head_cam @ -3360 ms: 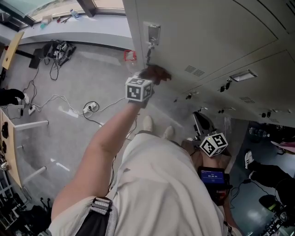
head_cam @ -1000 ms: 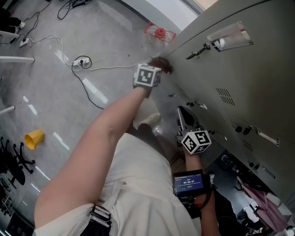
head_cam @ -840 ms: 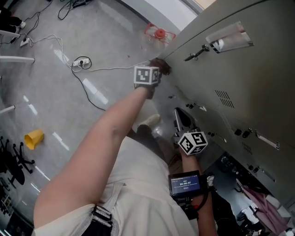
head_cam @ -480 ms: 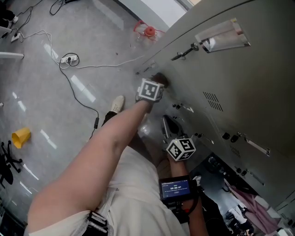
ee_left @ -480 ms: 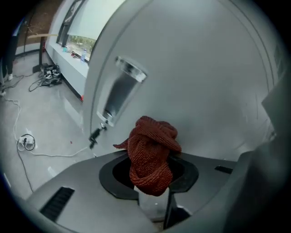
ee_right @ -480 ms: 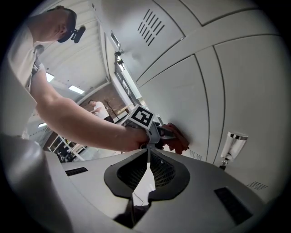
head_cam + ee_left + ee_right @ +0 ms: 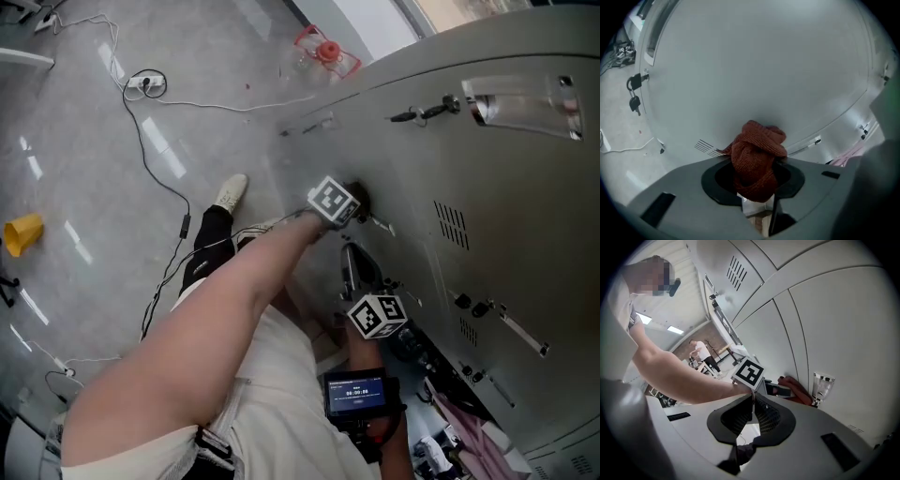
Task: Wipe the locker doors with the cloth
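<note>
A rust-red knitted cloth (image 7: 757, 159) is bunched between the jaws of my left gripper (image 7: 757, 185), which is shut on it and presses it against a grey locker door (image 7: 754, 70). In the head view the left gripper (image 7: 349, 199) sits against the lower locker door (image 7: 469, 178) with the cloth (image 7: 357, 194) just showing past its marker cube. My right gripper (image 7: 353, 267) hangs lower, near my body, jaws together with nothing between them. The right gripper view shows its shut jaws (image 7: 753, 411), and beyond them the cloth (image 7: 797, 390) on the door.
Locker doors carry handles with keys (image 7: 424, 113), a clear label holder (image 7: 520, 98) and vent slots (image 7: 451, 225). A padlock (image 7: 633, 86) hangs on the neighbouring door. On the floor lie a white cable with a plug (image 7: 145, 82), a yellow cup (image 7: 22, 232) and a plastic bottle (image 7: 323, 52).
The left gripper with the cloth has slid along the locker door, down and toward my body. My head view has swung with it; the right gripper has stayed low and shut.
</note>
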Demonstrator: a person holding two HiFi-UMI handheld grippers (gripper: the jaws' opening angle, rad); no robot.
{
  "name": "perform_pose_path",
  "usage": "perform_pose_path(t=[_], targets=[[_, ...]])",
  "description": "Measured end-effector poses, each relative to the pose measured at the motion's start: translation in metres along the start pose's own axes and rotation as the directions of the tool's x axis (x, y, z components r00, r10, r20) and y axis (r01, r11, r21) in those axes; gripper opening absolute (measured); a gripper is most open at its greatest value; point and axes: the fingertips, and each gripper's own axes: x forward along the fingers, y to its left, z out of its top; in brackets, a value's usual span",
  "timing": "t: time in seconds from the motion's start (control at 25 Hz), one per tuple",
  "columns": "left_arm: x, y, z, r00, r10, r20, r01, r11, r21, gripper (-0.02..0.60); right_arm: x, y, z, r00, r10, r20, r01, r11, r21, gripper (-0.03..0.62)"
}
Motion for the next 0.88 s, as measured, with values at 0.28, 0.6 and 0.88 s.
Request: perform_pose_path(t=[0.28, 0.6, 0.88], targets=[[-0.054, 0.091, 0.045, 0.953, 0.197, 0.231, -0.171, 0.977, -0.128, 0.112, 0.018, 0.004, -0.021, 0.995, 0.048, -0.085, -0.049, 0.999, -0.017, 0.029], [-0.089, 0.143, 0.07, 0.882, 0.387, 0.269, -0.328, 0.914, -0.239, 0.112, 0.045, 0.025, -0.022, 0.986, 0.117, -0.115, -0.12, 0.992, -0.021, 0.029], [-0.018, 0.09, 0.019, 0.971, 0.131, 0.2, -0.088, 0.973, -0.214, 0.112, 0.041, 0.002, -0.043, 0.983, 0.083, -0.167, -0.085, 0.996, -0.006, 0.029]])
